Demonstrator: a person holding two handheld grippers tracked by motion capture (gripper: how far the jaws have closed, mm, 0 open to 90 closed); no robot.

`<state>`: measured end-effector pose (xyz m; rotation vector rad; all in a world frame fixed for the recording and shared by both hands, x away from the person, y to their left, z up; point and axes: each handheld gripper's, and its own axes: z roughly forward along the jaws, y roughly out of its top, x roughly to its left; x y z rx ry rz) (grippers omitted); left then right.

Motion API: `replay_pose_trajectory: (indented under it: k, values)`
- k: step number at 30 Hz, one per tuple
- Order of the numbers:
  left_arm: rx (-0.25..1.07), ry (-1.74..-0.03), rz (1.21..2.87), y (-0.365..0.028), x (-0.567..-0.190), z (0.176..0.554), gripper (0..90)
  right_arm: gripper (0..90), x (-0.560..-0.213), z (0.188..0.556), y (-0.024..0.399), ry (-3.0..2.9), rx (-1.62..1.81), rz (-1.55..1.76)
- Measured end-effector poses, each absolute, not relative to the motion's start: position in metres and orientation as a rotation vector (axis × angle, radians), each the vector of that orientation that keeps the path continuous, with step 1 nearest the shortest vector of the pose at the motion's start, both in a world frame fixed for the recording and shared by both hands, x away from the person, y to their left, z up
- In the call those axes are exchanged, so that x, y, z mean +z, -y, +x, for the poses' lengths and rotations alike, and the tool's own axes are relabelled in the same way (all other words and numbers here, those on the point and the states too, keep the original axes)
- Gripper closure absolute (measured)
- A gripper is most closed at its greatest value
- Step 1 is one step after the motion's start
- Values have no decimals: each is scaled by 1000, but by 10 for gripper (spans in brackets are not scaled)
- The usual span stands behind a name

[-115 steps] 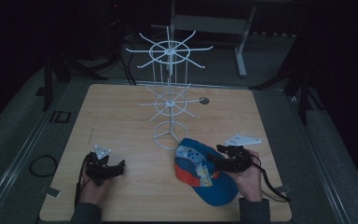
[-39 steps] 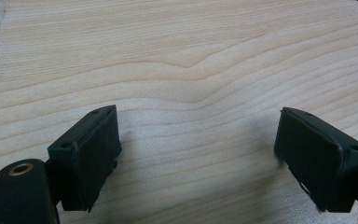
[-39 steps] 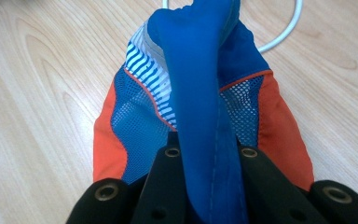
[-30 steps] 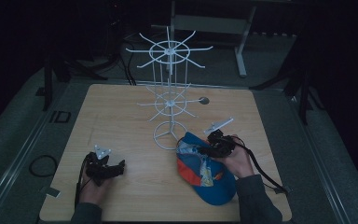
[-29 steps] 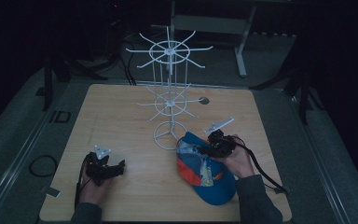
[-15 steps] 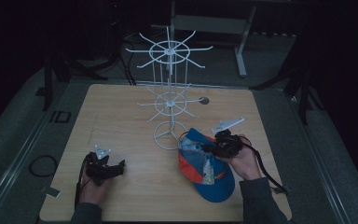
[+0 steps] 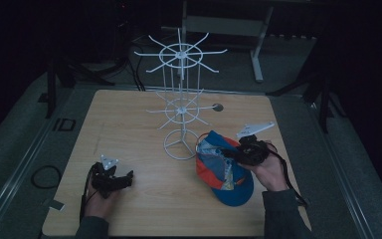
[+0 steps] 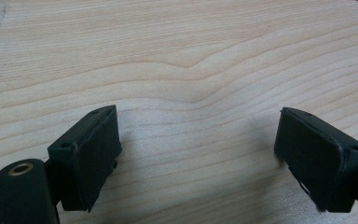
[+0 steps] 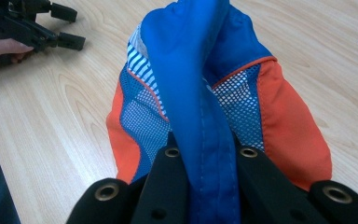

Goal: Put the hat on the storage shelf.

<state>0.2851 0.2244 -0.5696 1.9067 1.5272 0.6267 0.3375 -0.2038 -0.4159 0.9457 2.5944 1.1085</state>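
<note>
Blue and orange mesh baseball cap (image 7: 224, 169): lies on the light wooden tabletop (image 7: 144, 124) at lower right of centre in the high view, just right of the round base of the white wire display rack (image 7: 180, 107). Its crown end near the rack looks lifted; its brim end rests lower in the frame.

Your right tool (image 7: 234, 155): at the cap's upper right edge, jaws pinching a fold of the blue fabric. The right gripper view confirms this: the blue seam (image 9: 205, 116) runs up between the two black jaws, which are pressed onto it from both sides, with orange panels and white mesh spreading either side. Your right hand (image 7: 266, 169) sits just right of the cap.

Your left tool (image 7: 122, 178): at lower left of the high view, well apart from the cap, in your left hand (image 7: 97, 199). In the left gripper view its jaws stand spread wide over bare wood grain with nothing between them.

Rack: stands upright at frame centre, two tiers of radiating wire arms. A small dark round spot (image 7: 218, 107) shows on the tabletop just right of the lower tier.
</note>
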Motion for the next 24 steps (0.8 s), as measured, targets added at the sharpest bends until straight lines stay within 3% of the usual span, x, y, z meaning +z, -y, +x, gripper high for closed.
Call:
replay_pose_trajectory:
  k: [24]
  values:
    - [624,-1527,1913,-225,-569,285,146,884,-393,335,217,-2520,1140,941]
